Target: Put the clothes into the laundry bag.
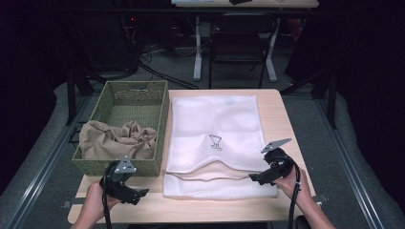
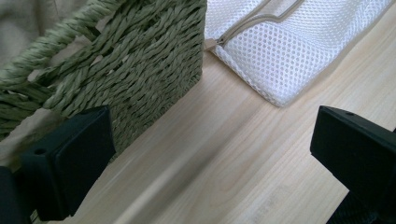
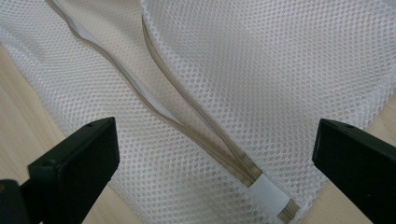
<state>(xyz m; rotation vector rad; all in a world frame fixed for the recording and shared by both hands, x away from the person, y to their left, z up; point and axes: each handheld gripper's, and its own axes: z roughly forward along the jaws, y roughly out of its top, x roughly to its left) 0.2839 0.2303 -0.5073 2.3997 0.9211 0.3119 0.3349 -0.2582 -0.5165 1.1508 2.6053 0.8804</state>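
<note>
We hover our right gripper (image 3: 215, 154), jaws wide and empty, over the mesh bag's (image 1: 215, 129) unzipped end on the table (image 1: 282, 119), likely to lift it, left gripper (image 2: 205, 154) equally open beside the basket (image 1: 157, 109) of beige cloth (image 1: 114, 138).

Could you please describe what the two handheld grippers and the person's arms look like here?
Both the left gripper and the right gripper are matte black, with blocky, flat-faced jaws. Each carries a grey three-cornered plate on top and trails a black cable. The person's forearms are bare, with no sleeves in view.
</note>
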